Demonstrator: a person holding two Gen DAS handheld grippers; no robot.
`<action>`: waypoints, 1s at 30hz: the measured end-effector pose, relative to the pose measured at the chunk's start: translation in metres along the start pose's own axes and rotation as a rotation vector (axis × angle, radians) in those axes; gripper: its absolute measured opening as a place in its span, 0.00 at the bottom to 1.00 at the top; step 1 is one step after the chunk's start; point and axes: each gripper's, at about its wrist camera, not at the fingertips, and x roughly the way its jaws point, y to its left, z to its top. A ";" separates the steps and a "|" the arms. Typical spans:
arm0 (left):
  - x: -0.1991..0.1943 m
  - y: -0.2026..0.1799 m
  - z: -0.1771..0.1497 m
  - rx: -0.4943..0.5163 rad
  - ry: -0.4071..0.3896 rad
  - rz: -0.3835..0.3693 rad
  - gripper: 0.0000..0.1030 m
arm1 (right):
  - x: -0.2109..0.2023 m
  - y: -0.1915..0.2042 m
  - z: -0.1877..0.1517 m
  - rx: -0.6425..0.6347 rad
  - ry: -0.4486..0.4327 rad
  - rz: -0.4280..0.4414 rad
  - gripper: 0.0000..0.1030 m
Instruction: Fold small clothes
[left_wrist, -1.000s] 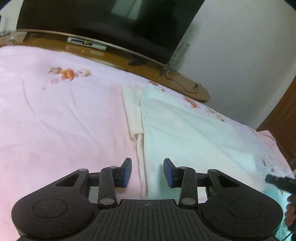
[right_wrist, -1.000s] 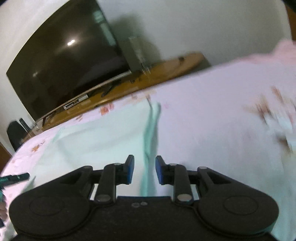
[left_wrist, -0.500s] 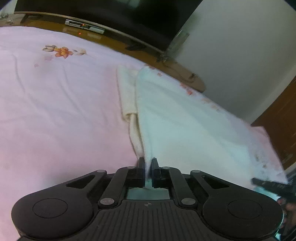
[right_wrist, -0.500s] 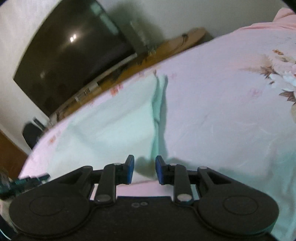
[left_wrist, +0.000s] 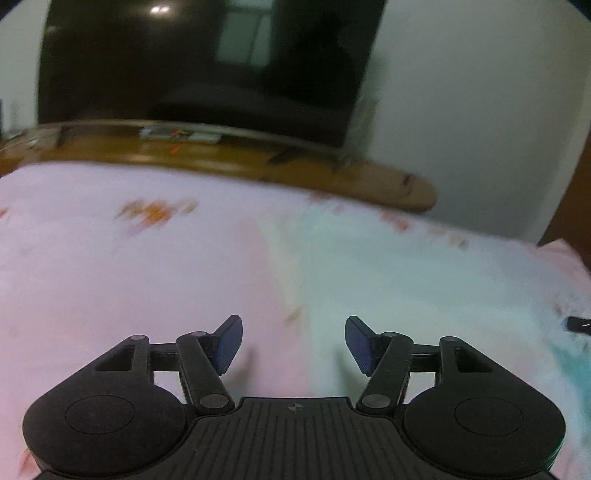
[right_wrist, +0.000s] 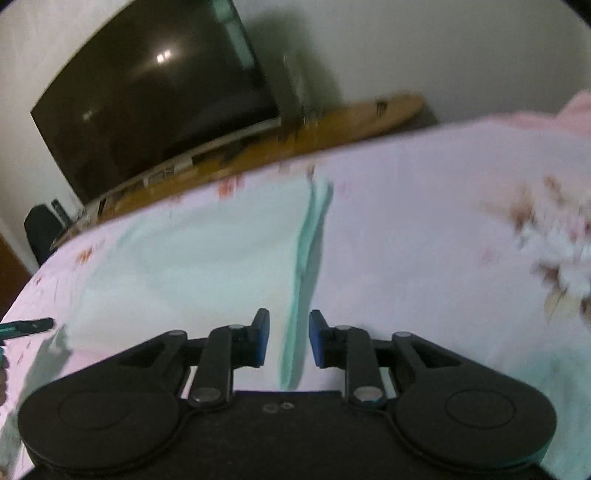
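Opening, both jaws part: left hand-held gripper (left_wrist: 293, 341) wide and empty, right hand-held gripper (right_wrist: 288, 341) narrower, straddling the cloth (right_wrist: 207, 258) edge without pinching. Cloth lies flat on bed (right_wrist: 424, 221), toward twelve o'clock, likely released to settle a fold.

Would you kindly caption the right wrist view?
Right gripper opening above the pale green cloth's folded edge on the pink bedsheet.
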 end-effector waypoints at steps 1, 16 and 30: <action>0.014 -0.012 0.010 0.015 -0.005 -0.024 0.59 | 0.008 0.006 0.009 -0.002 -0.026 -0.005 0.23; 0.170 -0.069 0.054 0.225 0.084 0.030 0.71 | 0.184 0.101 0.063 -0.308 0.116 -0.014 0.24; 0.107 -0.126 0.026 0.242 0.046 -0.104 0.76 | 0.119 0.114 0.021 -0.313 0.085 0.054 0.28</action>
